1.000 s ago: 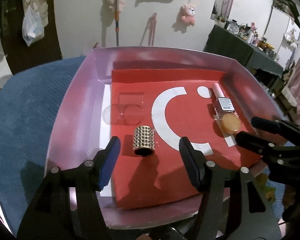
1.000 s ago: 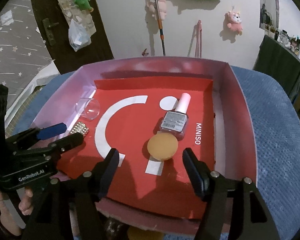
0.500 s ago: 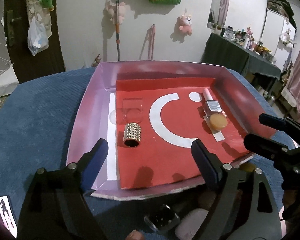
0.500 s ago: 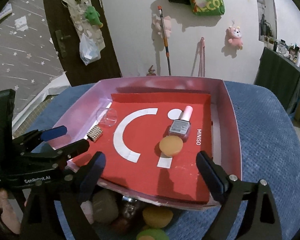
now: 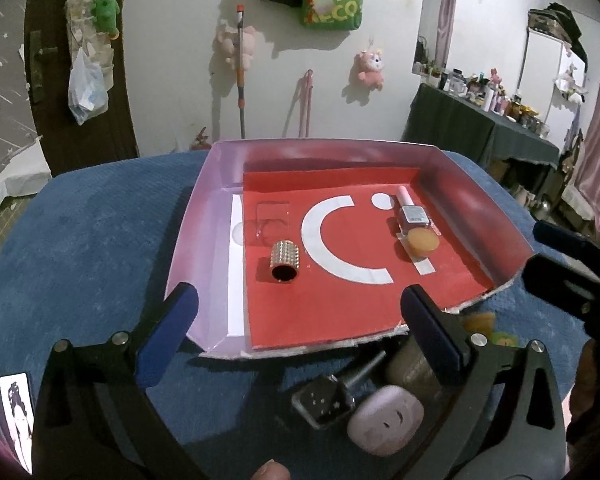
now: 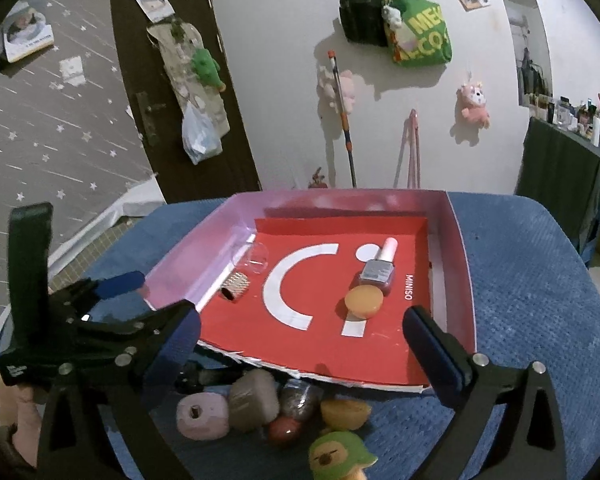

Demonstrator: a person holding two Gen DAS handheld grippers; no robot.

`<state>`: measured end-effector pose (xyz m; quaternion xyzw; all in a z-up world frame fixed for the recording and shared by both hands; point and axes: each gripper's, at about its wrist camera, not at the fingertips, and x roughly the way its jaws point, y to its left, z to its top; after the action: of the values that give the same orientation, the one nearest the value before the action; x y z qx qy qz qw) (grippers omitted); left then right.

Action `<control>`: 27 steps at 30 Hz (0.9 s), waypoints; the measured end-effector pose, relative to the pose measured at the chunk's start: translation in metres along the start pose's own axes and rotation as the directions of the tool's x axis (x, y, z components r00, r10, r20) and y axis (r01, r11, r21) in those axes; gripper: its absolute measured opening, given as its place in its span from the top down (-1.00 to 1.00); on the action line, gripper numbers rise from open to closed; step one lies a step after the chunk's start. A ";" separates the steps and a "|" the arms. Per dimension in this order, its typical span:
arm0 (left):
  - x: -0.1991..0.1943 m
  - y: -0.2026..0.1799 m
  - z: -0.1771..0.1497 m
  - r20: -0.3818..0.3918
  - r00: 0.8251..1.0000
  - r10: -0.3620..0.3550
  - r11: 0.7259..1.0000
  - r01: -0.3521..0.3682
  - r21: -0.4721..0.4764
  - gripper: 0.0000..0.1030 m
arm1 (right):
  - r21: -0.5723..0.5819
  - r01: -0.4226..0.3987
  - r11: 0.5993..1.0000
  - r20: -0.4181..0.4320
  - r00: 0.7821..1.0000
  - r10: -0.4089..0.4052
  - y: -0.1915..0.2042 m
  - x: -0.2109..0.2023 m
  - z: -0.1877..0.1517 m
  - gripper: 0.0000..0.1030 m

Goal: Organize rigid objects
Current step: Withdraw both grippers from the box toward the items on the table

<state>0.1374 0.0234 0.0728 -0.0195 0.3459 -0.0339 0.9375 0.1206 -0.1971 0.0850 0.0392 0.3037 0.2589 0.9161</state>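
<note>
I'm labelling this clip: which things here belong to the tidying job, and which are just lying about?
Job:
tray
studded cylinder
nail polish bottle
orange disc
clear cup
loose pile

Lying about:
green bag
pink plush
mop

Both grippers are black frames — left gripper (image 5: 298,308) and right gripper (image 6: 302,332) have blue finger pads and silver screws.

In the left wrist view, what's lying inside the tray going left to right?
Clear plastic case → studded gold cylinder → nail polish bottle with the round orange puff just in front of it, all on the tray.
</note>
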 end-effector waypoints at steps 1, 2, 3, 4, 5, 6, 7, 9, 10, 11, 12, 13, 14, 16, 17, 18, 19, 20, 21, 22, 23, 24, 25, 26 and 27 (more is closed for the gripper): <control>-0.003 -0.001 -0.003 0.003 1.000 0.013 1.000 -0.013 0.004 -1.00 | 0.001 -0.002 1.000 0.008 1.000 0.002 0.002 -0.003 -0.001 -1.00; -0.004 -0.001 -0.004 0.004 1.000 0.018 1.000 -0.018 0.006 -1.00 | 0.003 -0.001 1.000 0.019 1.000 0.001 0.004 -0.007 -0.003 -1.00; -0.007 -0.001 -0.007 0.005 1.000 0.019 1.000 -0.019 0.005 -1.00 | 0.004 0.001 1.000 0.026 1.000 -0.001 0.005 -0.010 -0.005 -1.00; -0.009 -0.002 -0.008 0.004 1.000 0.014 1.000 -0.014 0.002 -1.00 | 0.006 0.003 1.000 0.032 0.999 -0.003 0.007 -0.013 -0.008 -1.00; -0.012 -0.002 -0.011 0.002 1.000 0.003 1.000 -0.003 -0.004 -1.00 | 0.007 0.005 1.000 0.034 0.999 -0.005 0.008 -0.014 -0.011 -1.00; -0.014 -0.001 -0.012 0.002 1.000 -0.004 1.000 0.004 -0.007 -1.00 | 0.006 0.010 1.000 0.035 0.999 -0.010 0.010 -0.016 -0.014 -1.00; -0.016 0.000 -0.014 0.006 1.000 -0.009 1.000 0.009 -0.010 -1.00 | 0.004 0.014 1.000 0.034 0.999 -0.014 0.011 -0.017 -0.016 -1.00; -0.021 0.000 -0.018 0.018 1.000 -0.002 1.000 0.002 -0.016 -1.00 | -0.002 0.026 1.000 0.034 0.999 -0.026 0.014 -0.019 -0.021 -1.00; -0.022 0.000 -0.021 0.023 1.000 0.001 1.000 -0.001 -0.017 -1.00 | -0.008 0.032 0.999 0.034 0.999 -0.032 0.015 -0.019 -0.023 -1.00; -0.025 -0.001 -0.023 0.026 1.000 0.001 1.000 0.000 -0.015 -1.00 | -0.017 0.040 0.999 0.033 0.999 -0.040 0.017 -0.020 -0.025 -1.00; -0.026 -0.002 -0.026 0.025 1.000 -0.001 1.000 0.001 -0.011 -1.00 | -0.025 0.049 0.998 0.036 0.998 -0.048 0.018 -0.022 -0.028 -1.00; -0.027 -0.002 -0.029 0.023 1.000 -0.002 1.000 0.002 -0.009 -1.00 | -0.030 0.056 0.998 0.040 0.998 -0.054 0.019 -0.024 -0.030 -1.00; -0.028 -0.003 -0.032 0.020 1.000 -0.004 1.000 0.004 -0.008 -1.00 | -0.031 0.058 0.998 0.042 0.997 -0.057 0.019 -0.026 -0.032 -1.00; -0.030 -0.001 -0.037 0.017 1.000 -0.010 1.000 0.011 -0.017 -1.00 | -0.025 0.059 0.998 0.047 0.997 -0.058 0.019 -0.029 -0.038 -1.00; -0.031 0.000 -0.040 0.012 1.000 -0.017 0.999 0.018 -0.026 -1.00 | -0.023 0.056 0.998 0.045 0.997 -0.055 0.020 -0.030 -0.040 -1.00; -0.031 0.001 -0.042 0.008 1.000 -0.023 0.999 0.024 -0.034 -1.00 | -0.019 0.052 0.998 0.040 0.998 -0.051 0.020 -0.031 -0.043 -1.00; -0.032 0.002 -0.045 0.003 1.000 -0.030 0.999 0.030 -0.044 -1.00 | -0.017 0.048 0.999 0.038 0.998 -0.047 0.020 -0.032 -0.046 -1.00; -0.033 0.003 -0.047 0.001 0.999 -0.033 0.998 0.033 -0.050 -1.00 | -0.015 0.045 0.999 0.035 0.998 -0.044 0.020 -0.032 -0.048 -1.00; -0.034 0.003 -0.049 0.001 0.999 -0.032 0.998 0.032 -0.054 -1.00 | -0.012 0.042 0.999 0.032 0.999 -0.042 0.021 -0.033 -0.051 -1.00; -0.036 0.002 -0.052 0.004 1.000 -0.030 0.998 0.030 -0.056 -1.00 | -0.012 0.039 0.999 0.030 0.999 -0.039 0.022 -0.034 -0.055 -1.00; -0.039 0.001 -0.055 0.006 1.000 -0.024 0.998 0.025 -0.055 -1.00 | -0.012 0.039 0.999 0.027 0.999 -0.038 0.022 -0.034 -0.058 -1.00; -0.040 0.000 -0.058 0.006 1.000 -0.023 0.998 0.023 -0.052 -1.00 | -0.012 0.041 0.999 0.024 0.999 -0.041 0.023 -0.035 -0.060 -1.00; -0.042 -0.002 -0.060 0.004 1.000 -0.022 0.999 0.022 -0.047 -1.00 | -0.012 0.043 0.999 0.023 0.999 -0.043 0.023 -0.036 -0.063 -1.00; -0.043 -0.003 -0.064 -0.002 1.000 -0.020 0.999 0.019 -0.043 -1.00 | -0.014 0.046 0.999 0.022 0.999 -0.045 0.024 -0.037 -0.066 -1.00; -0.042 -0.004 -0.064 -0.006 1.000 -0.018 0.999 0.018 -0.042 -1.00 | -0.014 0.049 0.999 0.020 0.999 -0.049 0.025 -0.037 -0.069 -1.00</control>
<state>0.0633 0.0223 0.0517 -0.0420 0.3491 -0.0351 0.9355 0.0445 -0.2003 0.0551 0.0279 0.2938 0.2382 0.9253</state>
